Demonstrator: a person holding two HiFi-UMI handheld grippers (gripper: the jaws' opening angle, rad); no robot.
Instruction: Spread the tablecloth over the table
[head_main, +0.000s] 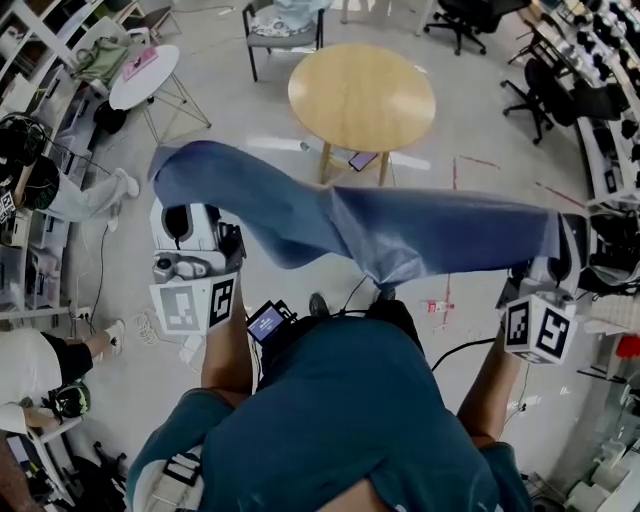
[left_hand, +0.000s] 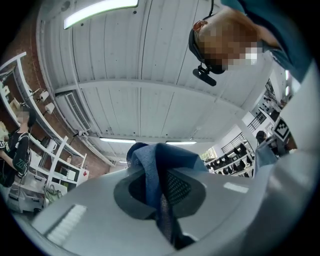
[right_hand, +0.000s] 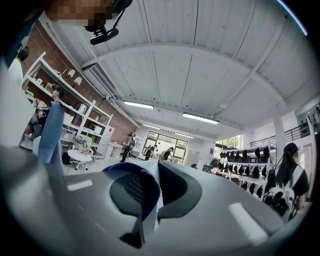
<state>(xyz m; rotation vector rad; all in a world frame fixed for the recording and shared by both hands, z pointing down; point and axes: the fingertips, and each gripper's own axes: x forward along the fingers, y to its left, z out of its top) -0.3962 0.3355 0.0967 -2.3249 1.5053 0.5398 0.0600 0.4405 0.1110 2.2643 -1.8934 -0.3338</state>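
Observation:
The blue tablecloth (head_main: 400, 230) hangs stretched in the air between my two grippers, sagging in folds at its middle. It is below the round wooden table (head_main: 362, 95) in the head view and does not touch it. My left gripper (head_main: 178, 200) is shut on the cloth's left corner, and its own view shows blue fabric (left_hand: 152, 170) pinched between the closed jaws and bunched above them. At the right, my right gripper (head_main: 562, 248) is shut on the other corner. In its own view a fold of cloth (right_hand: 149, 187) sits clamped between the jaws.
A small white round table (head_main: 143, 75) stands at the far left and a grey chair (head_main: 285, 35) behind the wooden table. Black office chairs (head_main: 545, 95) line desks at the right. People sit at the left edge (head_main: 60, 190). A phone (head_main: 362, 160) lies on the floor by the table legs.

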